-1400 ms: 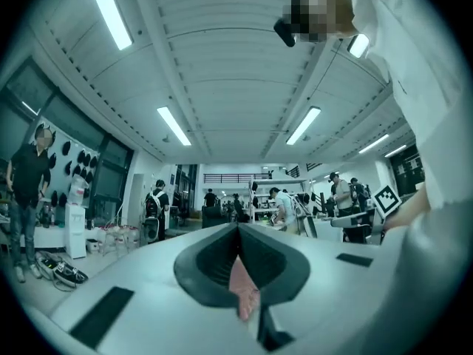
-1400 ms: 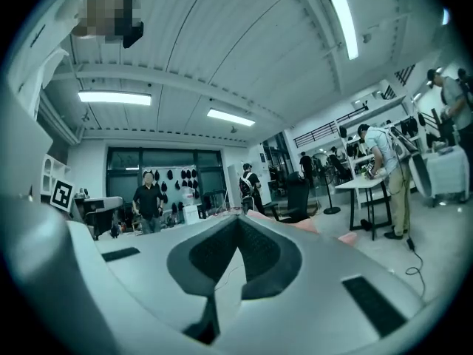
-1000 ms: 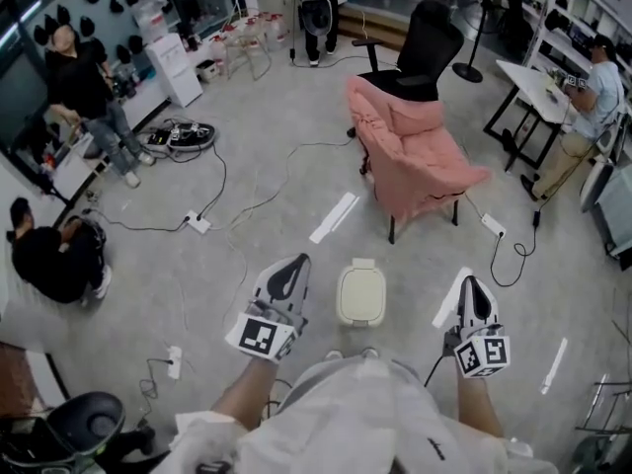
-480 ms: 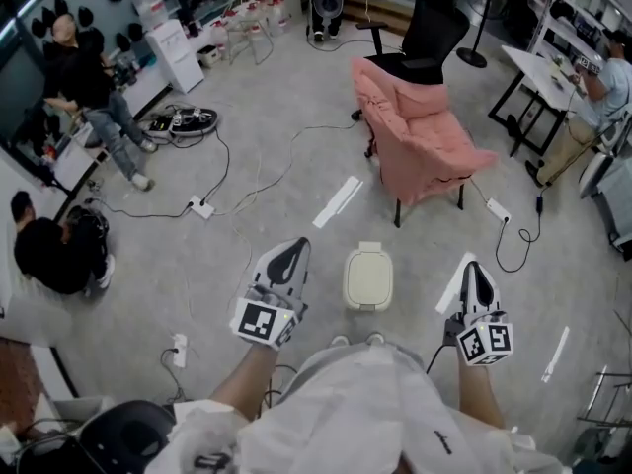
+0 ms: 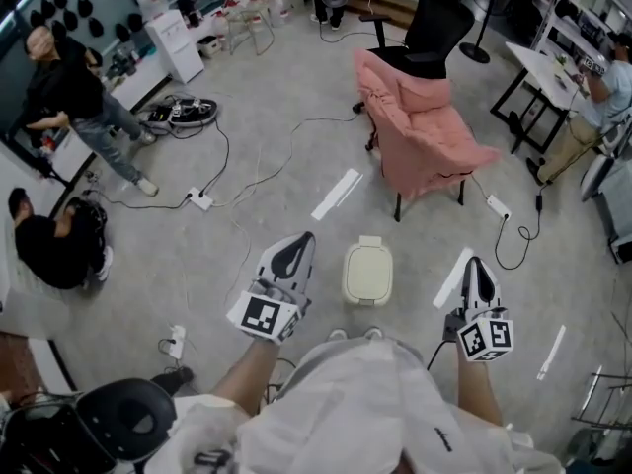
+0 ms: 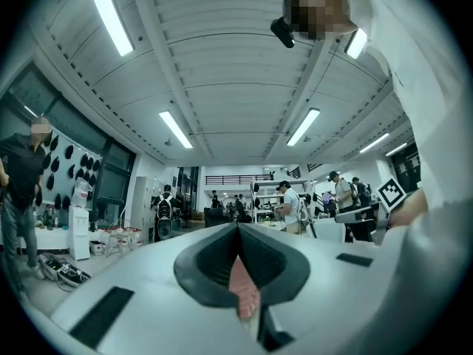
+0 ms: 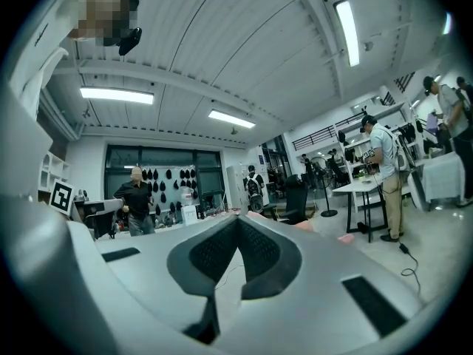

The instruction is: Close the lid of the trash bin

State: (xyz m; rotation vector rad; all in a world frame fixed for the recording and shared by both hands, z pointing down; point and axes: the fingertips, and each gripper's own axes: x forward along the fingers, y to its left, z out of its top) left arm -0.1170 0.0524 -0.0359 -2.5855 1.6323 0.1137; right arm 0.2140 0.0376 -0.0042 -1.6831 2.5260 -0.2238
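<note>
Cream plastic, the trash bin point(image 5: 366, 273) stands on the grey floor point(image 5: 148, 255) just ahead of the person's feet, with its lid lying flat down on top. The left gripper point(image 5: 296, 252) hovers near its left side and the right gripper point(image 5: 478, 276) farther off on the other side; neither touches it. Each gripper has its jaws pressed together with nothing between them. A pink armchair point(image 5: 425, 136) stands beyond the bin.
</note>
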